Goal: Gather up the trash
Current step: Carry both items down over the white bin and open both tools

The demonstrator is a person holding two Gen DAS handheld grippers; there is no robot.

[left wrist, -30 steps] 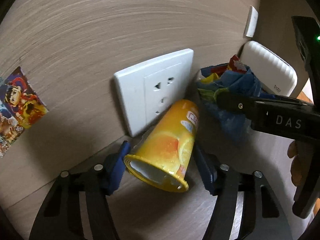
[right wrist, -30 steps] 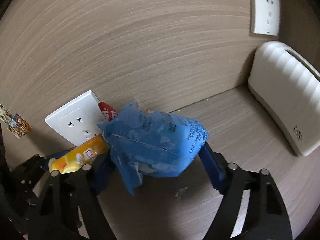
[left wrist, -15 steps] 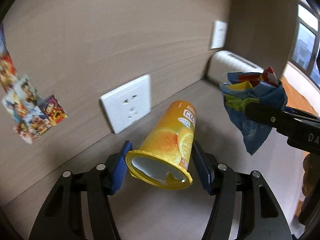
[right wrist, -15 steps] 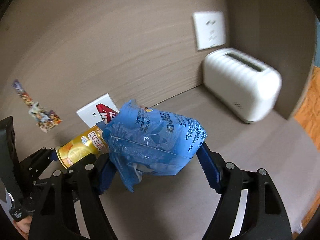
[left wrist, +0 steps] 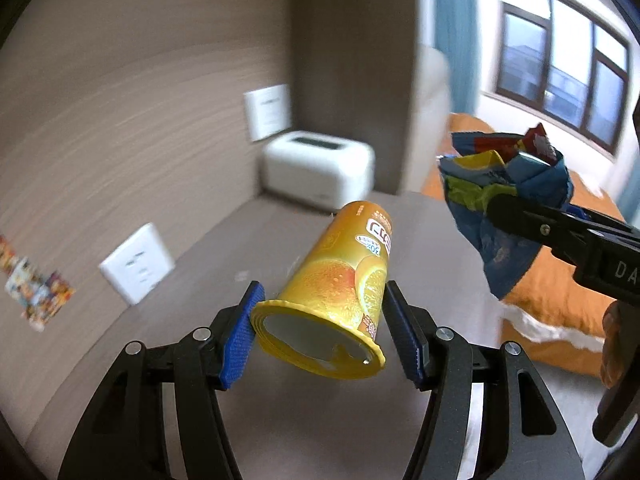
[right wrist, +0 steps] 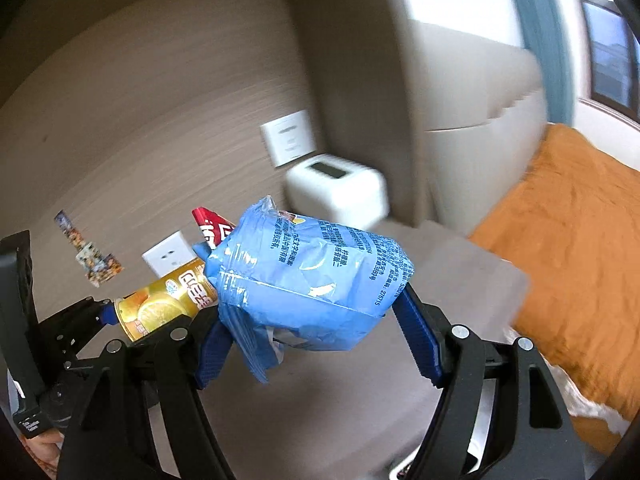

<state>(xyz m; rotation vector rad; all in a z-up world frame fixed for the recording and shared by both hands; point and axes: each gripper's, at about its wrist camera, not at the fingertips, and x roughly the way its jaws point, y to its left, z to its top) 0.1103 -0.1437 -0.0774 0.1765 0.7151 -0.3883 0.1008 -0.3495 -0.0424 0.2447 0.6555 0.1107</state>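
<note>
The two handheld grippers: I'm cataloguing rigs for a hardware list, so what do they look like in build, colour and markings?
Both match: the left gripper and right gripper have matte black linkage arms joined by silver pivot screws, and flat blue textured pads on the fingers. In the left wrist view, the right gripper's black body shows part of a white lettered marking. No cables or sleeves are visible.

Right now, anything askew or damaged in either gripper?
Yes. The yellow orange-print paper cup lies tilted on its side in the left gripper, its rim dented. The crumpled blue snack bag bulges out of the right gripper. Nothing spilled.
</note>
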